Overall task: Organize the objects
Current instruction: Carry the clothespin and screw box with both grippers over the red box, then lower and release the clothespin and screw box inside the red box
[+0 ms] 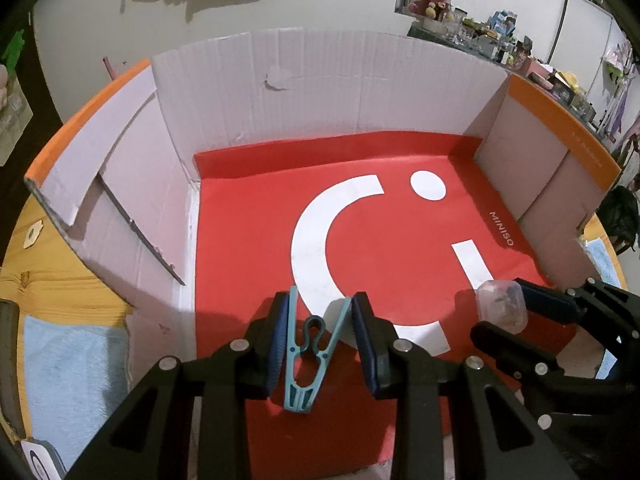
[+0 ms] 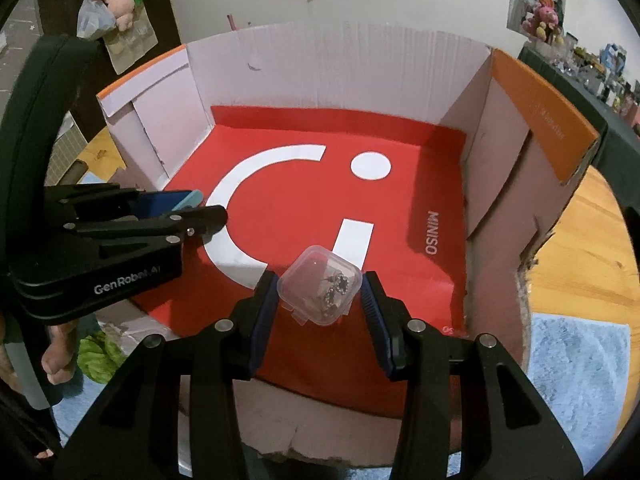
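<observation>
A teal clothespin (image 1: 304, 352) sits between the blue pads of my left gripper (image 1: 320, 308), which is shut on it, over the near part of an open cardboard box (image 1: 320, 92). The box floor is lined with a red sheet (image 1: 400, 248) that bears white marks. My right gripper (image 2: 320, 285) is shut on a small clear plastic case (image 2: 318, 290) with tiny metal pieces inside, also above the red sheet (image 2: 288, 184). In the right wrist view the left gripper (image 2: 202, 208) is at the left, with the clothespin tip (image 2: 191, 197) showing. In the left wrist view the right gripper (image 1: 510, 314) holds the case (image 1: 502, 304).
The box (image 2: 340, 76) has tall white walls with orange-edged flaps (image 2: 540, 116) on both sides. It stands on a wooden table (image 2: 580, 248) with a light blue towel (image 2: 580, 364) near its front corners. A person's hand (image 2: 60, 360) grips the left tool. A cluttered shelf (image 1: 500, 36) stands far right.
</observation>
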